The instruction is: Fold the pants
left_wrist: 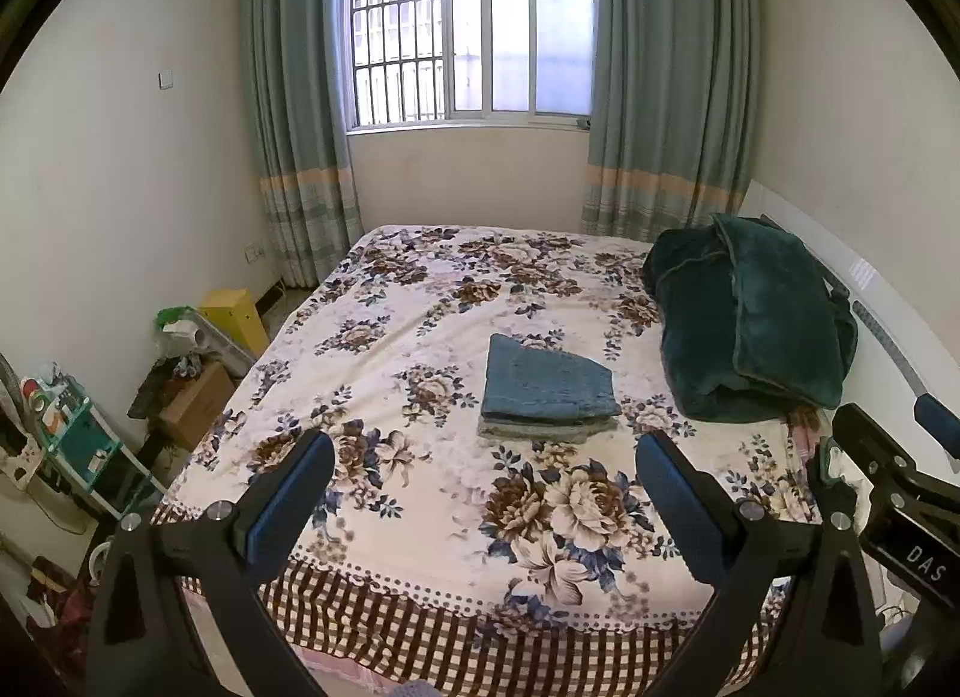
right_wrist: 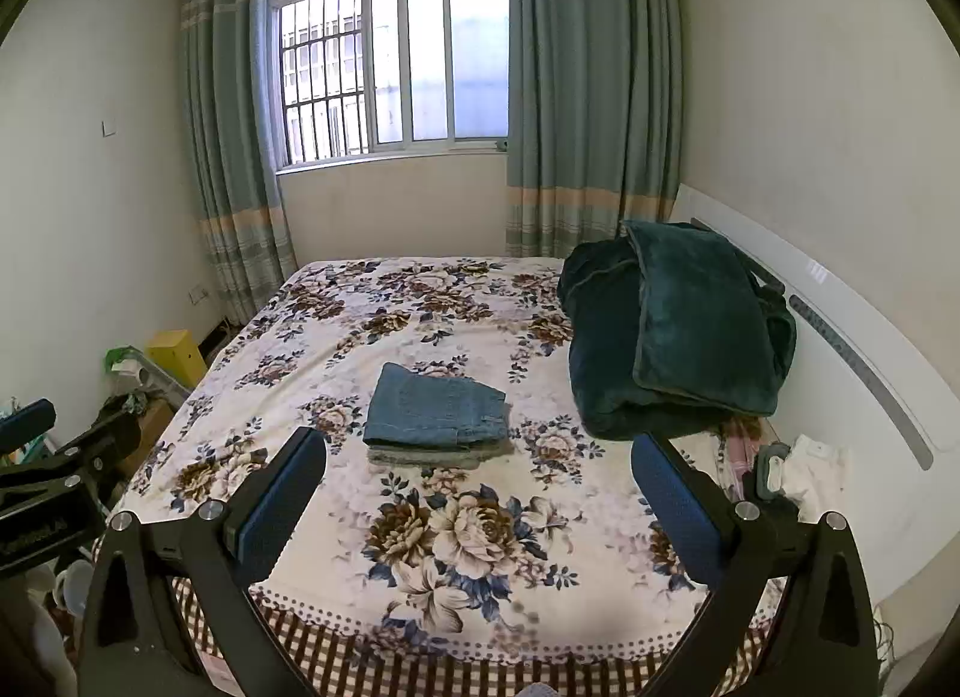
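Two grippers are recorded: the left gripper [left_wrist: 483,457] and the right gripper [right_wrist: 480,457], each with two blue-padded fingers set wide apart. One folded blue pants [left_wrist: 547,379] is counted at 12 o'clock on one bed [left_wrist: 420,517], over one grey folded garment [left_wrist: 540,431]. One green blanket [left_wrist: 756,331] is noted at 2 o'clock. Two curtains [left_wrist: 300,96] and one window [left_wrist: 468,30] are counted.

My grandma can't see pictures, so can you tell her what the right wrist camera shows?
Folded blue denim pants lie atop a grey folded garment mid-way on the floral-sheeted bed. The right gripper hovers open above the bed's near edge, a dark green plush blanket heaped by the white headboard.
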Tool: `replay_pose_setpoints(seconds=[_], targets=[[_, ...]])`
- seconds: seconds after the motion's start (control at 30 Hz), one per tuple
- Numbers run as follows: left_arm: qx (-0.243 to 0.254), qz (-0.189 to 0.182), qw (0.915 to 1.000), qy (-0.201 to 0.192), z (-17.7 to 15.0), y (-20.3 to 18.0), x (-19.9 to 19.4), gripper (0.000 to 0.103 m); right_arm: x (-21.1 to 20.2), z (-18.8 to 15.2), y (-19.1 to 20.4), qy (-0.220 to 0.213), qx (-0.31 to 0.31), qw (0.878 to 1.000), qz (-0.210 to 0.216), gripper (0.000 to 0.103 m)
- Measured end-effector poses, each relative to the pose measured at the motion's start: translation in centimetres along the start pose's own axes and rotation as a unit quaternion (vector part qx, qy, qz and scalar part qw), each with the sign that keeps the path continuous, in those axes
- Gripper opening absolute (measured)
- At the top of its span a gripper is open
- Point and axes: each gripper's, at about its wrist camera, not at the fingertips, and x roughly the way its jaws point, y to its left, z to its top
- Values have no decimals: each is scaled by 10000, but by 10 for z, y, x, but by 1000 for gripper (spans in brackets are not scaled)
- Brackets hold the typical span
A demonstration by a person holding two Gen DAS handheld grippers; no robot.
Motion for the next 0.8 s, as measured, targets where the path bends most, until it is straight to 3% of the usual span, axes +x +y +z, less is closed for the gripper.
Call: replay_pose_setpoints(seconds=[0.8], targets=[[7,21,10000,-64,5,5,0,103,6,14,6,30,-38,9999,129,103]])
